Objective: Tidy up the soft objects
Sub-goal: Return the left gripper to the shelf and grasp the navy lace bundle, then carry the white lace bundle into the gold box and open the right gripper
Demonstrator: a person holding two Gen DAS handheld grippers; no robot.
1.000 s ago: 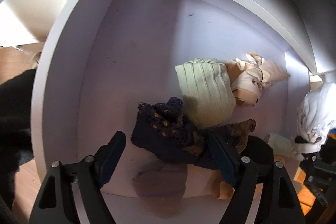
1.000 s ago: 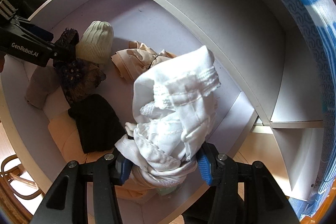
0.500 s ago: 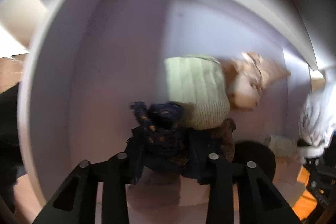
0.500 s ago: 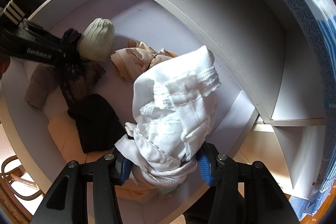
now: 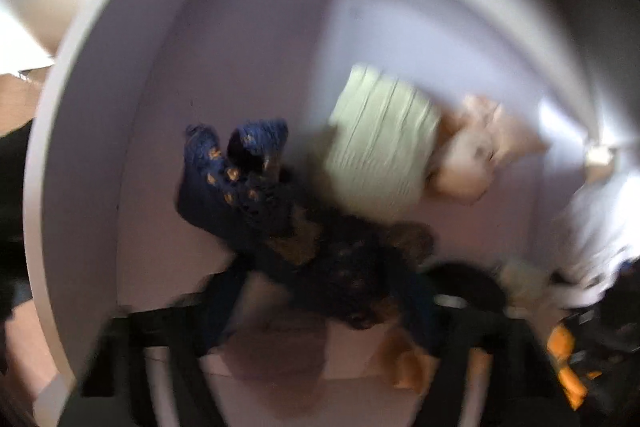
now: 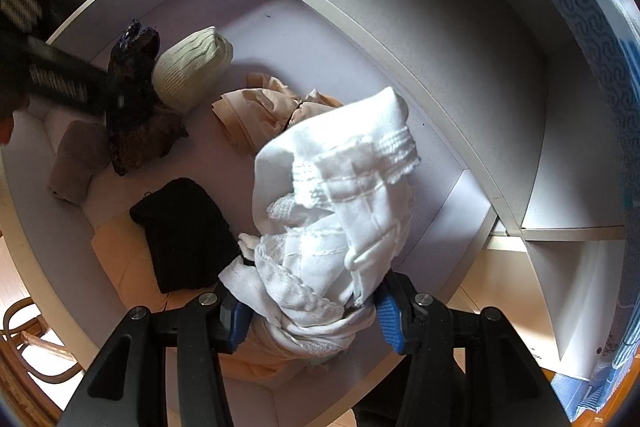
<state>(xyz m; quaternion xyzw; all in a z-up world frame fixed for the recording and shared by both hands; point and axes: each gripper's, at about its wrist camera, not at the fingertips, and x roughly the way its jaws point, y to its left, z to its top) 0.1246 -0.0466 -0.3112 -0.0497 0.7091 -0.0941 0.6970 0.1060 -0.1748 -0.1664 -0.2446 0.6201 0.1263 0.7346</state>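
Right hand-held gripper [image 6: 310, 311] pinches white cloth [image 6: 336, 211]; left hand-held gripper [image 5: 320, 311] pinches navy lace [image 5: 240, 187]

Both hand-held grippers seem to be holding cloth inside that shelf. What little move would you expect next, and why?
Probably the left hand-held gripper lifts the dark lace piece a bit higher, clear of the pale green knit it touches. The right hand-held gripper just holds its white bundle over the shelf floor.

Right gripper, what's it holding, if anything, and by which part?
The right gripper is clamped on a white lace-trimmed cloth, gripping its bunched lower end; the rest stands up above the fingers, over the shelf compartment.
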